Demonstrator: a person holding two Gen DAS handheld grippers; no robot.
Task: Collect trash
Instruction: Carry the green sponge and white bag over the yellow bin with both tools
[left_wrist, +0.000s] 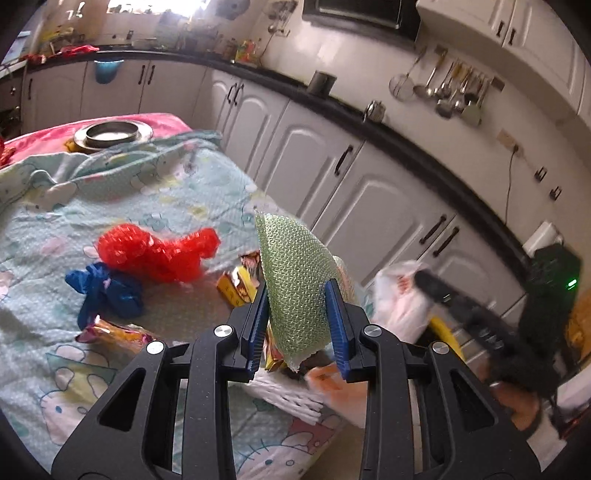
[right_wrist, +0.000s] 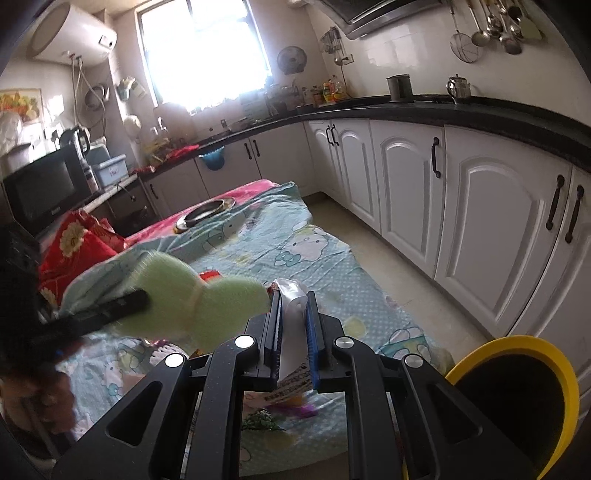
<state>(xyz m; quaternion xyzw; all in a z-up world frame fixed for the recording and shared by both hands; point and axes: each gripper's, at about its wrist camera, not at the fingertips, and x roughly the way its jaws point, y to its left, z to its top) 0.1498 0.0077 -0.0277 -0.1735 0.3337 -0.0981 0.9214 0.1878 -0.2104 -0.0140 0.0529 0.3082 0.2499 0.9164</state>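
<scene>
My left gripper (left_wrist: 297, 317) is shut on a piece of green bubble wrap (left_wrist: 295, 280) and holds it up above the table; the wrap also shows blurred in the right wrist view (right_wrist: 207, 302). My right gripper (right_wrist: 293, 332) is shut on a white wrapper (right_wrist: 293, 332) above the table's near corner. In the left wrist view the right gripper (left_wrist: 480, 317) shows blurred, with the white wrapper (left_wrist: 399, 295) at its tip. On the cartoon-print cloth (left_wrist: 184, 192) lie red bubble wrap (left_wrist: 159, 251), a blue crumpled bag (left_wrist: 107, 291), a yellow box (left_wrist: 236, 286) and a shiny snack wrapper (left_wrist: 114, 332).
A yellow-rimmed bin (right_wrist: 517, 398) stands on the floor at the lower right; its rim shows in the left wrist view (left_wrist: 447, 332). A steel bowl (left_wrist: 110, 134) sits at the table's far end. White cabinets (right_wrist: 480, 206) line the right side. A red cushion (right_wrist: 74, 243) lies at left.
</scene>
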